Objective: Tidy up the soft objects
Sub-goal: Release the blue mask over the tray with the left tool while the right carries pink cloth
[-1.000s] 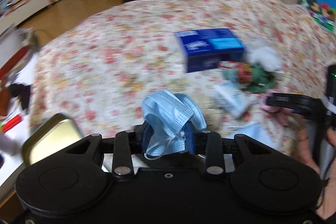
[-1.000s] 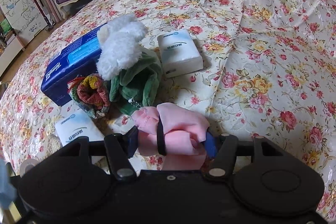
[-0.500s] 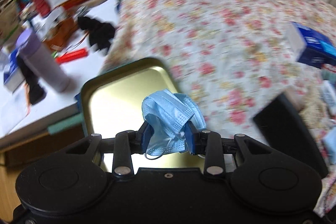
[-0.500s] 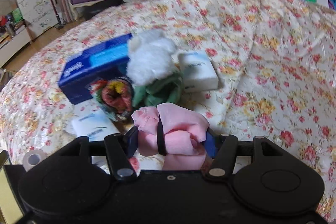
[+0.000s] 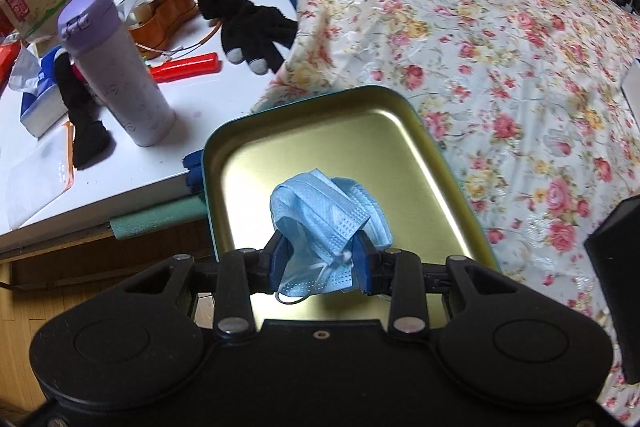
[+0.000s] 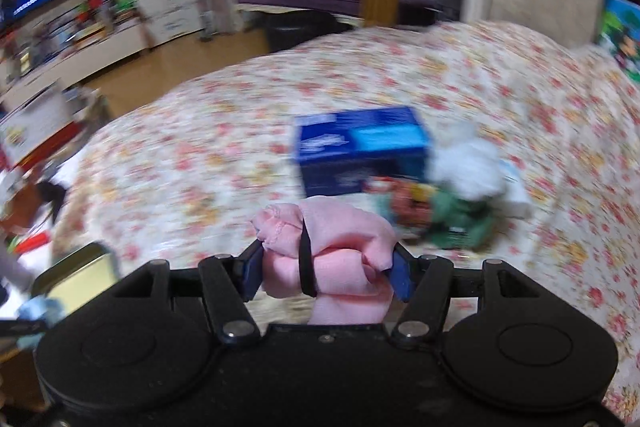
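My left gripper (image 5: 320, 263) is shut on a crumpled light-blue face mask (image 5: 328, 215) and holds it above an empty gold metal tin tray (image 5: 304, 131) at the bed's edge. My right gripper (image 6: 326, 273) is shut on a rolled pink cloth (image 6: 332, 251) bound by a black band, held above the floral bed. The right wrist view is blurred. It shows a blue tissue box (image 6: 360, 147), a white fluffy toy (image 6: 468, 163), a green soft item (image 6: 460, 223) and a colourful one (image 6: 404, 195) on the bed. The tray (image 6: 80, 271) shows at lower left there.
The floral bedspread (image 5: 500, 47) fills the right of the left wrist view. A white table (image 5: 120, 163) to the left holds a purple bottle (image 5: 116, 71), black gloves (image 5: 248, 23), a red marker (image 5: 188, 67) and clutter. The other gripper's black body (image 5: 616, 267) is at right.
My left gripper swung left from the bed to above the gold tray, still holding the mask. My right gripper lifted and turned left with the pink cloth, away from the pile.
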{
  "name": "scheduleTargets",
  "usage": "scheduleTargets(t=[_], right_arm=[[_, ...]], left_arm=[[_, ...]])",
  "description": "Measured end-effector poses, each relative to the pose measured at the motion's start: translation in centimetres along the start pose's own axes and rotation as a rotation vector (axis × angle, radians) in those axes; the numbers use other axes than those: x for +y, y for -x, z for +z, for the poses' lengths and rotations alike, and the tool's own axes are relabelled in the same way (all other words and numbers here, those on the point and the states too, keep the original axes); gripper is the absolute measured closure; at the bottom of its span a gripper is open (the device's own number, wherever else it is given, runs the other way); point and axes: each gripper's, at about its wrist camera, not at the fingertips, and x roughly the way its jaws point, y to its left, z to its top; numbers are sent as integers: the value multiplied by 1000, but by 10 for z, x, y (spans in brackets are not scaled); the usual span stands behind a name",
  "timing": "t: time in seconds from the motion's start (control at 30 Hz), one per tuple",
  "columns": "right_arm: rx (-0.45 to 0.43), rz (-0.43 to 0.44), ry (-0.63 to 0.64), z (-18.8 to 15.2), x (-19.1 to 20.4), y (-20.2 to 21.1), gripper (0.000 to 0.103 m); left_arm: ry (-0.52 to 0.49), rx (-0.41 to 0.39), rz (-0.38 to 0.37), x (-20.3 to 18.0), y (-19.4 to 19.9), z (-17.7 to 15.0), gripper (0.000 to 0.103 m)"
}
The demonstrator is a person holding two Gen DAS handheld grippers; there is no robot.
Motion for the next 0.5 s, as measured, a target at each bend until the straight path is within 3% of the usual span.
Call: scheduleTargets(t=[0.23,0.5], right_arm=[[48,146,160,-14,101,19,43],[142,215,311,-50,183,21,44]], left_arm=[[43,12,-11,16,-7,1,67],[18,5,22,15,-5,-4,68]])
